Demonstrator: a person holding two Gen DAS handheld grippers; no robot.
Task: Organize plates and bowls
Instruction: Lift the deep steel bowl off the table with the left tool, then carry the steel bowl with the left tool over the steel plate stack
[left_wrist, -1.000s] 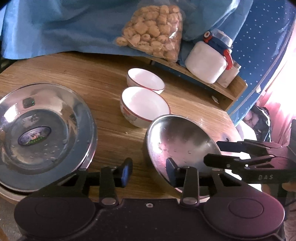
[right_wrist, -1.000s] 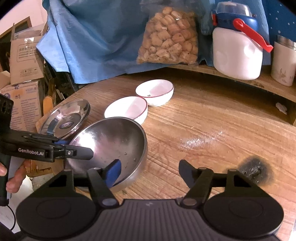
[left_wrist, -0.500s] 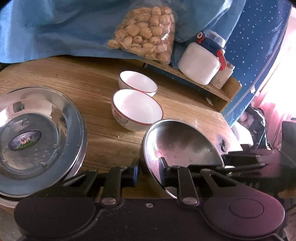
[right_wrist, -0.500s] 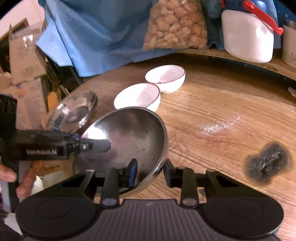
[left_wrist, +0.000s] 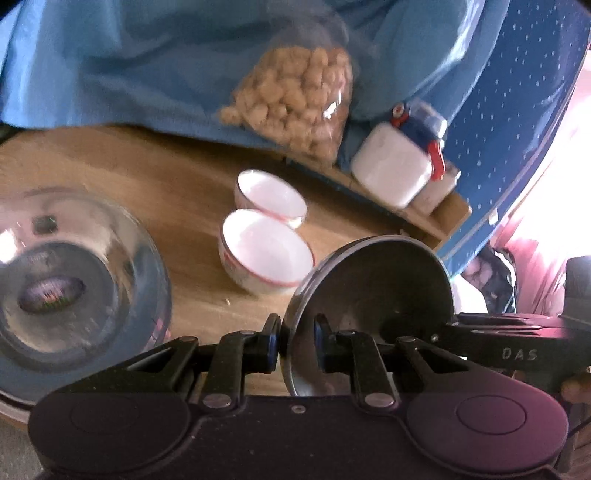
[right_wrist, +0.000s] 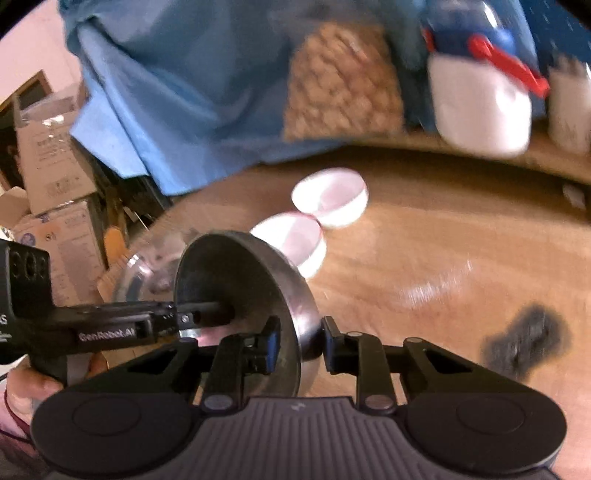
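Wooden table (left_wrist: 140, 173), steel plates (left_wrist: 66, 291) stacked well left of the left jaws. Steel bowl (left_wrist: 373, 295) tipped on edge between both grippers: left gripper (left_wrist: 295, 345) narrow, closing on the near rim; right gripper (right_wrist: 300, 345) likewise closing across the opposite rim. Two white bowls (left_wrist: 266, 251) just beyond. Step: lifting the steel bowl. Next: likely carry it level to the stack, both grips in step.

Steel bowl (left_wrist: 373, 291) tilted; 2 white bowls (left_wrist: 266, 251) touching.

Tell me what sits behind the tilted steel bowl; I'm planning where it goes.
Behind the steel bowl held in both claws, two white bowls stand on the wooden table. The bowl hides the table directly beneath it.
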